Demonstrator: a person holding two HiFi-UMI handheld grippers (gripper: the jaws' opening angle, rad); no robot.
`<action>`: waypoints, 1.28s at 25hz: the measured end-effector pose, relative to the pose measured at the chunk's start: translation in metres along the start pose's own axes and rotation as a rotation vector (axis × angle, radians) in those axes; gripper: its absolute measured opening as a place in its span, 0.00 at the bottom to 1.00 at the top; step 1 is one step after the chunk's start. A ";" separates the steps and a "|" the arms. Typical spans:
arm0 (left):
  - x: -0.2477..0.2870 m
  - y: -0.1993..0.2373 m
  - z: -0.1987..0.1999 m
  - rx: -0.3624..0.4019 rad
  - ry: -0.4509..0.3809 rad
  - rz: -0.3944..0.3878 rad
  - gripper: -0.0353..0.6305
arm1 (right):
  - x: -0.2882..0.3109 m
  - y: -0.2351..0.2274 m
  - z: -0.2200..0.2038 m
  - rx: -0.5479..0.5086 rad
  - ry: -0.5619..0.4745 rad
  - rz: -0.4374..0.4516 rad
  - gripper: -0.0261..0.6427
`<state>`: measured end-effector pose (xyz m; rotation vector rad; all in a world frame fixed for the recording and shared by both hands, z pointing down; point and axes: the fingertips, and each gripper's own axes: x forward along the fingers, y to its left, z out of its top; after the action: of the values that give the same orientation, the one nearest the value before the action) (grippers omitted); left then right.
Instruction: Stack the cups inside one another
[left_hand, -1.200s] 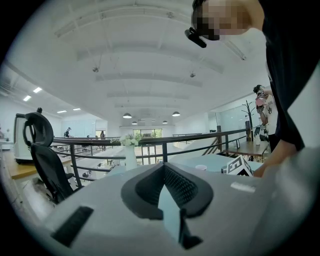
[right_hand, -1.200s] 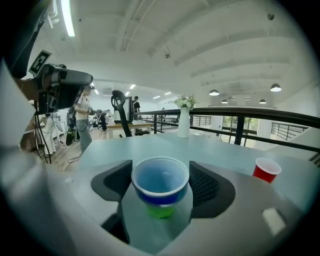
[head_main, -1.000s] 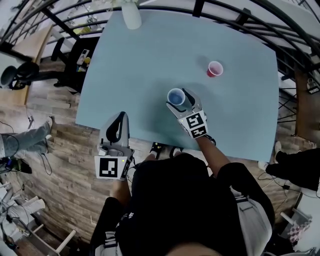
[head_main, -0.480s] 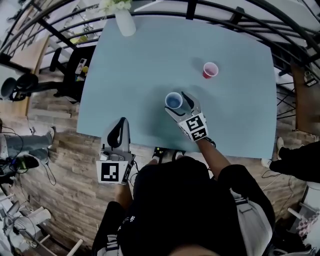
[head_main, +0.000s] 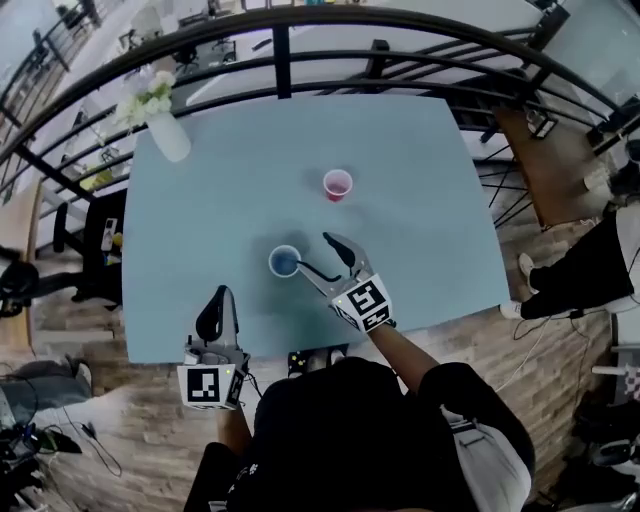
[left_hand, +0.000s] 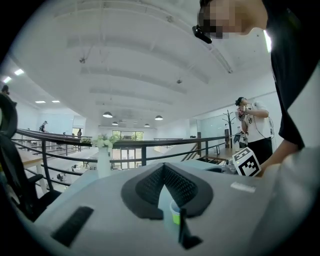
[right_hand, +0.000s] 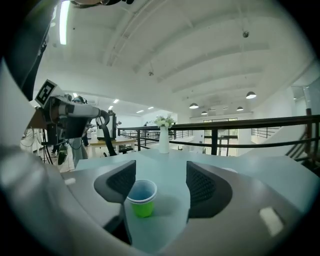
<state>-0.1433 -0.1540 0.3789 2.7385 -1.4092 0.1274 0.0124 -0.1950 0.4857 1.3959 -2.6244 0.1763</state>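
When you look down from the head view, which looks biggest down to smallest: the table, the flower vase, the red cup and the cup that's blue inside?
1. table
2. flower vase
3. red cup and blue-inside cup: they look alike, so no ranking between them.

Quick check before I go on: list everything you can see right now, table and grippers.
Light blue table: one, fills the middle.
Green plastic cup with a blue cup nested inside: one stack, table's near middle.
Red plastic cup: one, farther back, alone.
White vase of flowers: one, far left corner.
Black railing: one, beyond the table.
Left gripper: near edge, jaws together, empty.
Right gripper: jaws apart, just been closing, stack just ahead, ungripped.
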 end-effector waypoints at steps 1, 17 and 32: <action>0.006 -0.006 0.001 -0.007 -0.005 -0.023 0.04 | -0.008 -0.006 0.002 0.010 -0.004 -0.019 0.50; 0.100 -0.087 -0.001 -0.008 0.017 -0.289 0.04 | -0.111 -0.096 0.006 0.057 -0.055 -0.296 0.05; 0.137 -0.098 0.002 -0.004 0.047 -0.221 0.04 | -0.091 -0.152 -0.006 0.093 -0.041 -0.224 0.15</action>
<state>0.0164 -0.2082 0.3894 2.8438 -1.0844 0.1768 0.1886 -0.2049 0.4774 1.7285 -2.4957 0.2459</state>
